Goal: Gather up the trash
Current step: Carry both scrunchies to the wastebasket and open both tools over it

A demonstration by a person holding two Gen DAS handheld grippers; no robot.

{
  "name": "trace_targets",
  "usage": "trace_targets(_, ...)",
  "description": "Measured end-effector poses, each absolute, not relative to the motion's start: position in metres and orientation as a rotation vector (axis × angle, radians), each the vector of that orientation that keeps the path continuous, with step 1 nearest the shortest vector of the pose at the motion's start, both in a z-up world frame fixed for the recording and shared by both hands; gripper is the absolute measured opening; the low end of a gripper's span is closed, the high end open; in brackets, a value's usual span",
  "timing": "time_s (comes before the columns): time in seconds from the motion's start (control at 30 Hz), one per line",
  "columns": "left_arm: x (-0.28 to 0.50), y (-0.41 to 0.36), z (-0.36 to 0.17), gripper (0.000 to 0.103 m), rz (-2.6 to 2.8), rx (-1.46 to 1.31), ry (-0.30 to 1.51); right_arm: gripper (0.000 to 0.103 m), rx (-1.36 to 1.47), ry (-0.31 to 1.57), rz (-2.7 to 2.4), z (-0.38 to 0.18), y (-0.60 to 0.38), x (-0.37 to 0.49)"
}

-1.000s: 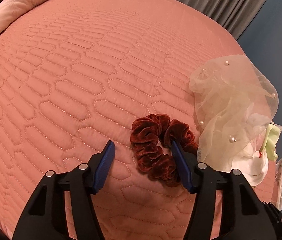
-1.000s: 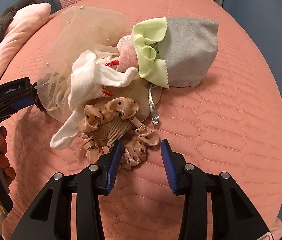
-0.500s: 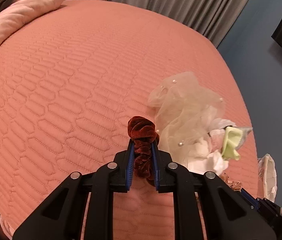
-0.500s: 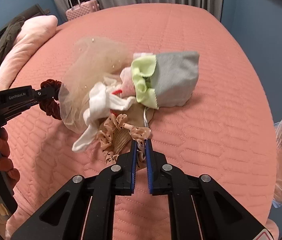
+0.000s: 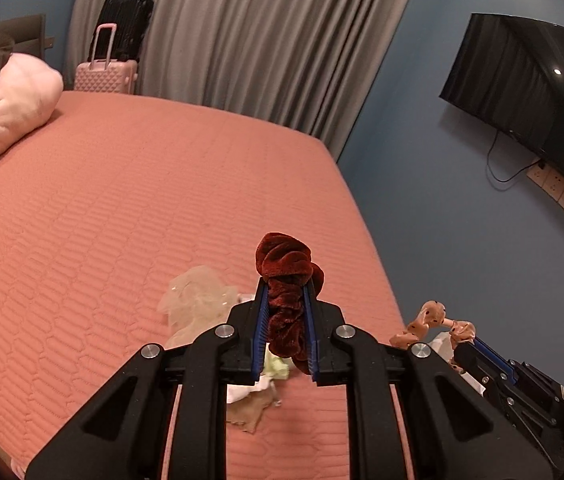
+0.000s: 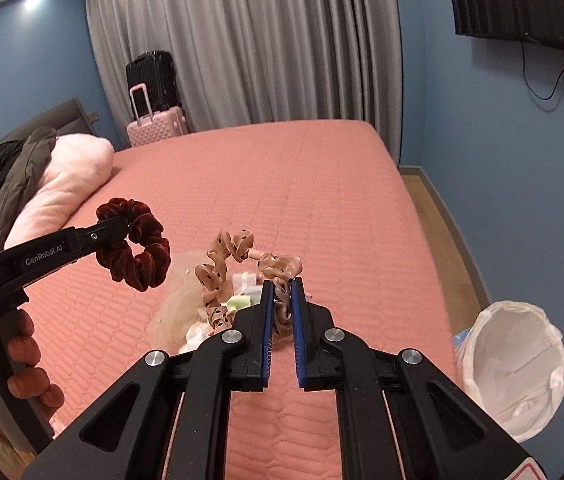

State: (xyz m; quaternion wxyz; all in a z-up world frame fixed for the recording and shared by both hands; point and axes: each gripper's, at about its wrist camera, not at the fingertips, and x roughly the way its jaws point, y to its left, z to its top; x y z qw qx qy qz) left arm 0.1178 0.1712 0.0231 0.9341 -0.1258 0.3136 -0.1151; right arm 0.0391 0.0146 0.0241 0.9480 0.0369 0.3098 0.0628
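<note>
Left gripper (image 5: pixel 286 316): fingers clamped on maroon scrunchie (image 5: pixel 288 272), lifted above bed (image 5: pixel 122 220). Right gripper (image 6: pixel 282 312): fingers clamped on tan dotted scrunchie (image 6: pixel 238 264). Neither binned yet. Remaining pile (image 6: pixel 202 320) near bed's front edge; lined bin (image 6: pixel 514 364) beside bed's right edge.

Ahead of both tongs the pink bedspread (image 6: pixel 322 200) lies bare right to the curtains (image 6: pixel 266 40). A small heap of cloth scraps (image 5: pixel 202 304) sits directly beneath them. Right of the right tongs, beside the bed, a lined bin (image 6: pixel 514 364) stands open.
</note>
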Motion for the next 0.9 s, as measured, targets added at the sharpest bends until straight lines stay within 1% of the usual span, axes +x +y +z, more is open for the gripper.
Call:
trace_targets(0.17,0.114,0.128,0.047,0.016,-0.338,-0.229,0.596,0.008,0.092,0.551,0.07,0.062,-0.025,0.023)
trace_targets(0.4,0.102,0.071,0.071,0.016,-0.47,-0.183,0.557,0.008,0.116,0.483,-0.021,0.091,-0.078,0.0)
trace_targets(0.63,0.089,0.021,0.081,0.016,-0.581,-0.133,0.549,0.008,0.151,0.45,-0.112,0.099,-0.135,-0.02)
trace_targets(0.9,0.077,-0.037,0.079,0.016,-0.694,-0.061,0.571,0.008,0.19,0.445,-0.206,0.088,-0.185,-0.04)
